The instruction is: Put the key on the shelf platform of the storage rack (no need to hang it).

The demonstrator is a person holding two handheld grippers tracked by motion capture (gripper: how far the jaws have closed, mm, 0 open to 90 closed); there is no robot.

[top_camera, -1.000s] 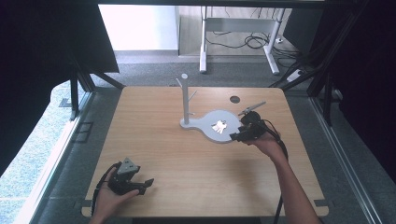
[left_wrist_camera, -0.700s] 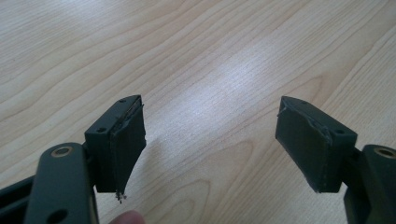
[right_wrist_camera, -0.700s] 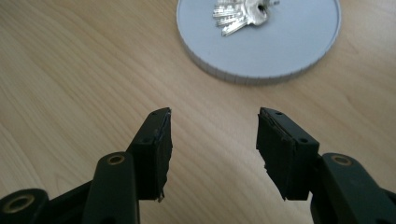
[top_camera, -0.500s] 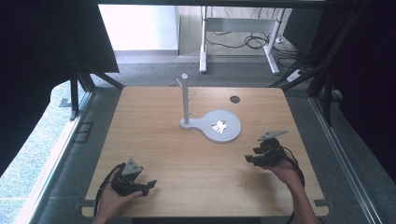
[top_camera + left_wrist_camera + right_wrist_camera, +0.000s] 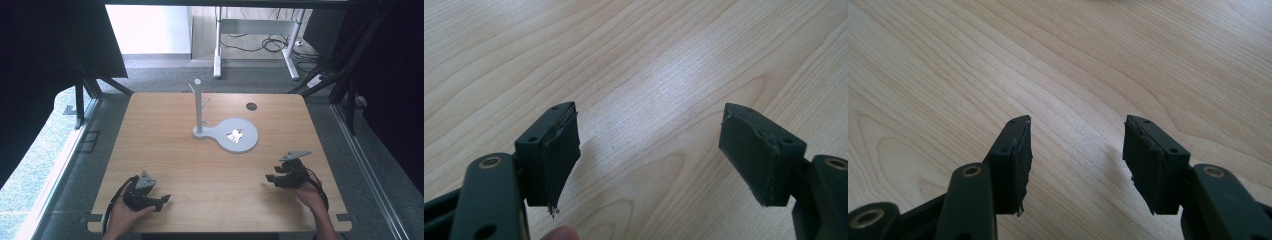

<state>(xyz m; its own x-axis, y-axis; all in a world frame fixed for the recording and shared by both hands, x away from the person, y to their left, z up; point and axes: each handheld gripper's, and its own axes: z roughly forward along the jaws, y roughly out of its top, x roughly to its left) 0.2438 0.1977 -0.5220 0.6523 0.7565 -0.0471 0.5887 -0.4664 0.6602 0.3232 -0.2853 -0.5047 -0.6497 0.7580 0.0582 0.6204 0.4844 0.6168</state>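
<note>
The worktop was bare pale wood apart from a grey stand at its far middle, an upright peg post on a base that widened to the right into a round dish. In that dish lay a small bunch of keys, well apart from both grippers. The left gripper rested at the near left edge, the right gripper at the near right — each with jaws spread and nothing between them. It looked like a rest between steps; the next move would likely call for a long reach to the keys and a fine pinch.
</note>
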